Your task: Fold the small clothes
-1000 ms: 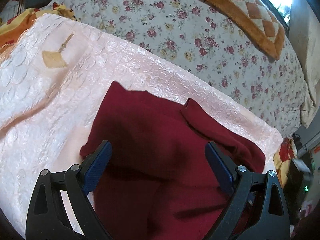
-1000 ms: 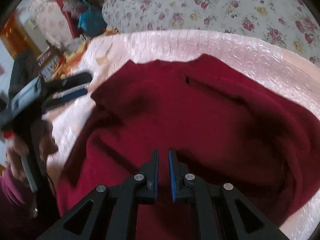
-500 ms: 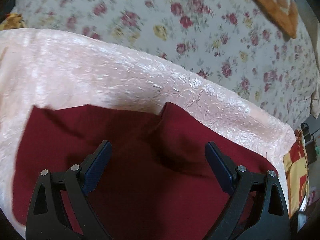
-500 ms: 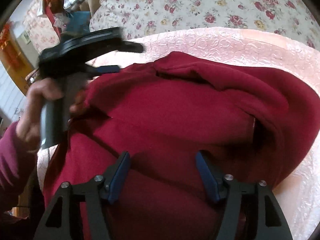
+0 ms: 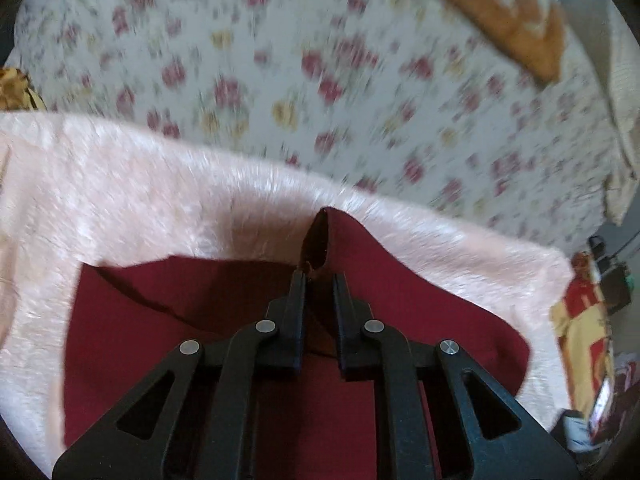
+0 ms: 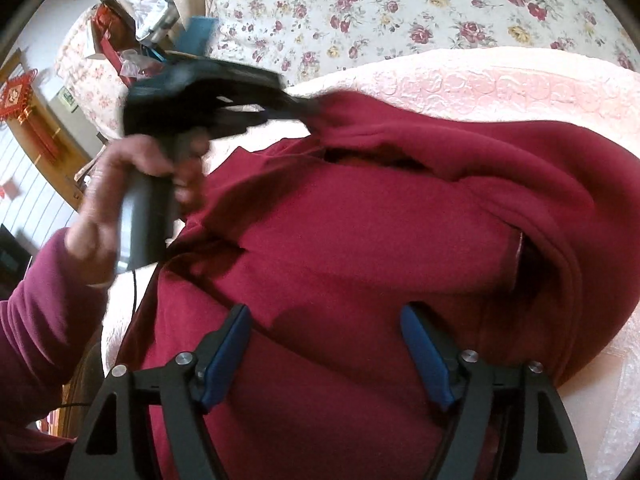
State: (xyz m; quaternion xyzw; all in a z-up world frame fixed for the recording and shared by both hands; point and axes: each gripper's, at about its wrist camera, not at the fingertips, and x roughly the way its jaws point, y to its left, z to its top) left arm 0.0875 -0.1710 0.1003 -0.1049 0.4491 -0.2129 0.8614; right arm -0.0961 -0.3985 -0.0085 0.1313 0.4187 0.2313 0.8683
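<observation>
Looking along the left gripper [image 5: 319, 280], the view is blurred, yet a white bedspread printed with red and yellow flowers [image 5: 340, 80] fills the far half, with an orange-brown checked cushion [image 5: 508, 20] lying on it at the upper right. Nearer lies a pale pink embossed satin quilt [image 5: 160, 208], and on it the dark red fleece garment [image 5: 200, 304], spread flat at the left and pulled up into a peak at the middle. A red and yellow patterned cloth [image 5: 580, 328] shows past the quilt's right edge. The left gripper's jaws have just been closing and now stand clenched on that raised peak of red fabric, which pokes out beyond the fingertips. No writing can be read here.

From the right wrist, the same red garment [image 6: 380, 240] bulges across most of the frame on the pink quilt [image 6: 500, 80], the flowered bedspread [image 6: 400, 12] behind it. At the left a hand [image 6: 108, 200] in a dark red sleeve [image 6: 36, 320] holds the left gripper [image 6: 308, 114], whose tip bites the garment's far edge. Cluttered shelves and a red knotted hanging ornament [image 6: 18, 96] stand at the far left; its lettering is too small to read. The right gripper [image 6: 326, 344] has just been opening: its blue-padded jaws stand wide apart, released, with red cloth lying between them but not pressed.
</observation>
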